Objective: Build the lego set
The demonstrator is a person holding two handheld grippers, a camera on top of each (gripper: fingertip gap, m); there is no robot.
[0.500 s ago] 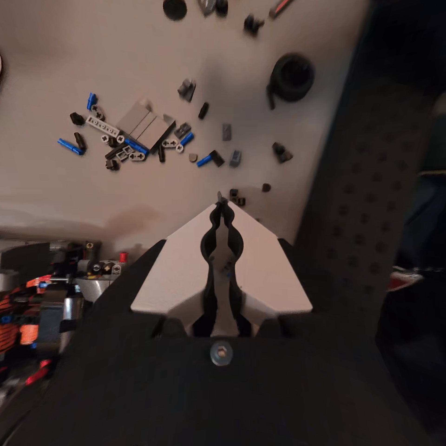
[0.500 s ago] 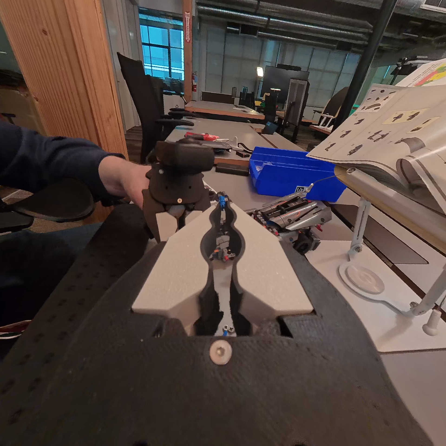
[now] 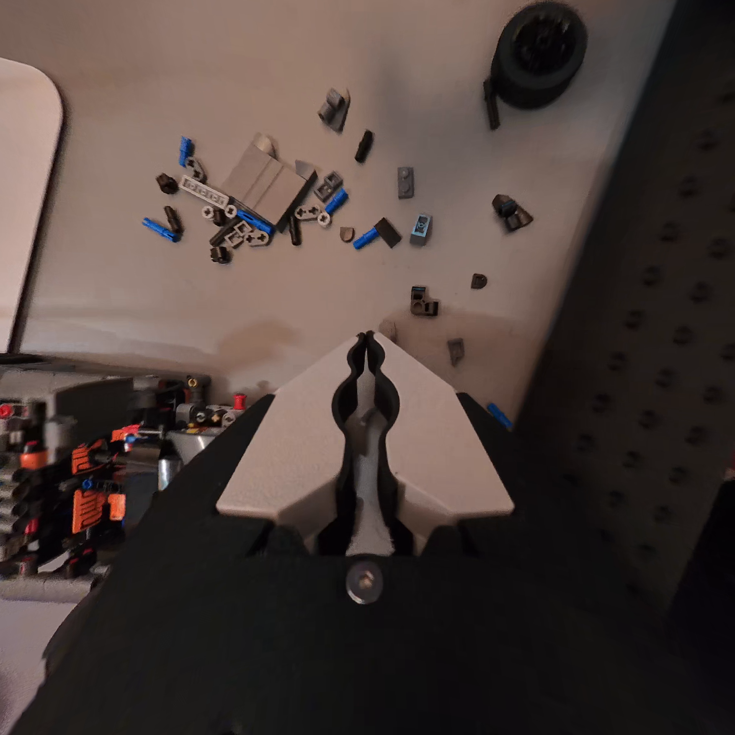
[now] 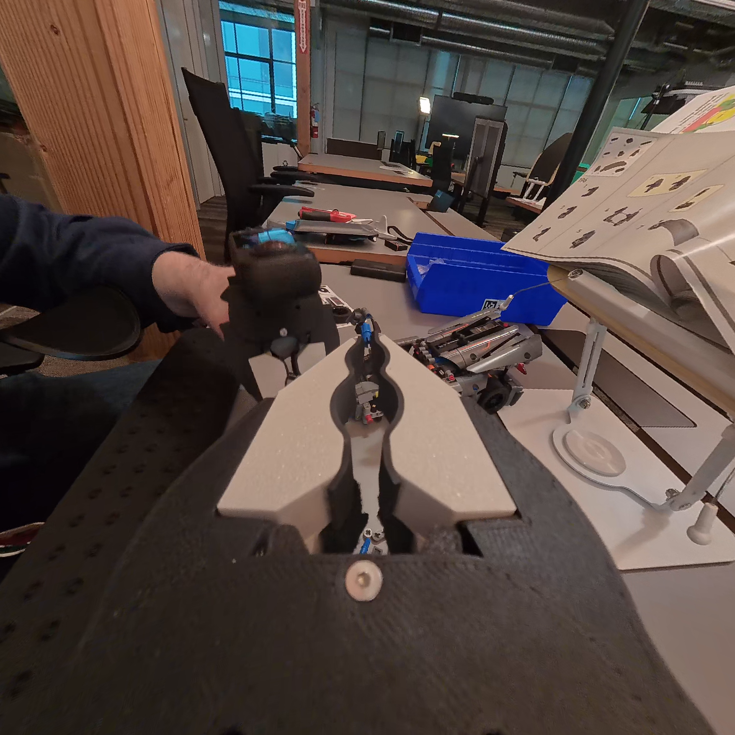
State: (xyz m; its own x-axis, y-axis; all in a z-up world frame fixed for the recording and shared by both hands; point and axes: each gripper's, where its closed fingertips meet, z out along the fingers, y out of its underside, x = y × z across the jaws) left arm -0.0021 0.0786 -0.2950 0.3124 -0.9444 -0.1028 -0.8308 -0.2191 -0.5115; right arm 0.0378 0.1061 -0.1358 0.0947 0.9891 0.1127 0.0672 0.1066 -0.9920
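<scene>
My right gripper (image 4: 368,338) is shut on a small black Lego piece with a blue pin (image 4: 365,328) that sticks up past its tips. My left gripper (image 3: 366,336) is shut above the white table; I see nothing between its tips. It also shows in the right wrist view (image 4: 278,358), held by a hand (image 4: 191,286) just left of my right gripper. Loose grey, black and blue pieces (image 3: 254,199) lie ahead of the left gripper. The partly built car (image 4: 473,358) stands right of the right gripper, and at lower left in the left wrist view (image 3: 79,477).
A black tyre (image 3: 537,55) lies at the far right of the table. A blue bin (image 4: 477,278) stands behind the car. An open instruction booklet (image 4: 636,207) rests on a white stand (image 4: 592,453) at the right. A dark perforated mat (image 3: 656,358) borders the table. The gap from one gripper's tips to the other's is roughly 15 cm. The left tips stand about 20 cm off the partly built car (image 4: 473,358).
The left gripper has moved nearer the loose pieces, which look larger now, and it has tipped further down in the right wrist view. The right gripper still holds its piece.
</scene>
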